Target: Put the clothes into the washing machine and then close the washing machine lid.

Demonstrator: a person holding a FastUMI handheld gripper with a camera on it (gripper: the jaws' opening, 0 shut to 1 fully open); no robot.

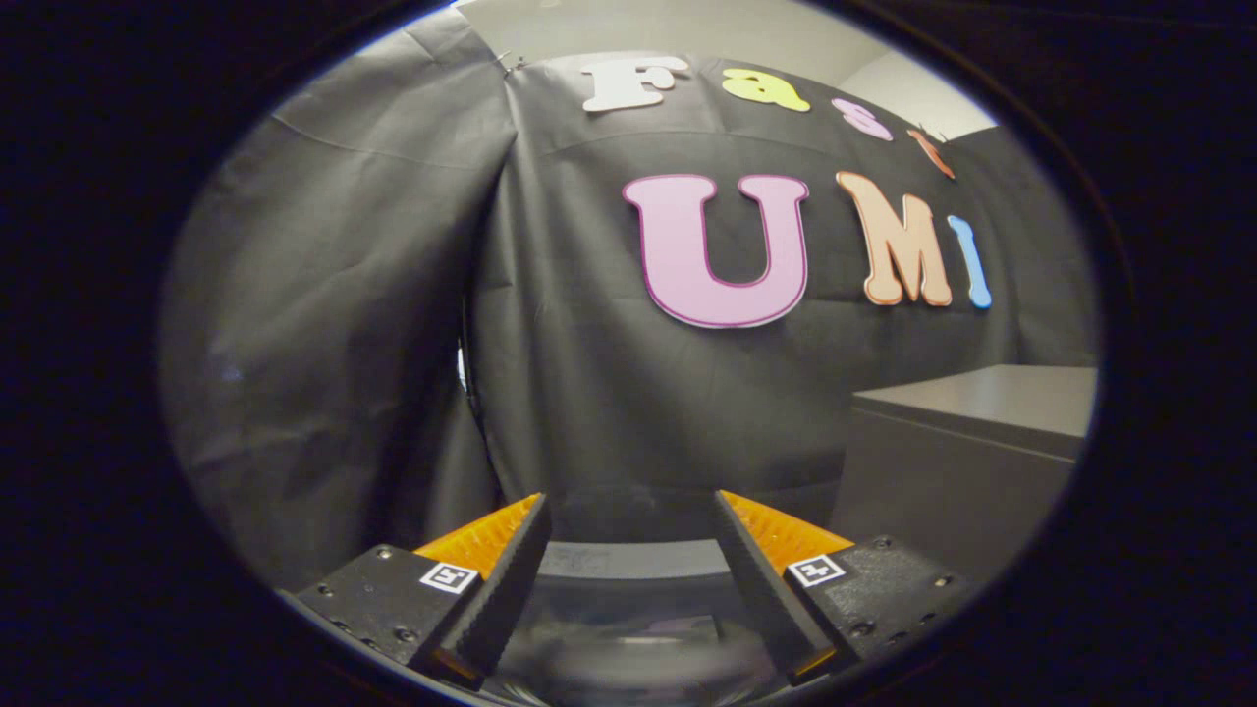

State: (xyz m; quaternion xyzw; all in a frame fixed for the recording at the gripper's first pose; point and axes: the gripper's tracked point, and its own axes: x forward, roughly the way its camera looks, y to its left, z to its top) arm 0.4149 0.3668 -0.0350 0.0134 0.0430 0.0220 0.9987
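Washing machine lid [628, 628] below, between spread fingers [501, 579]; nothing gripped.

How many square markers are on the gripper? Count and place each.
2. One marker at the left finger's base, the other marker at the right finger's. The gripper is open above a glossy curved surface. Others may be hidden.
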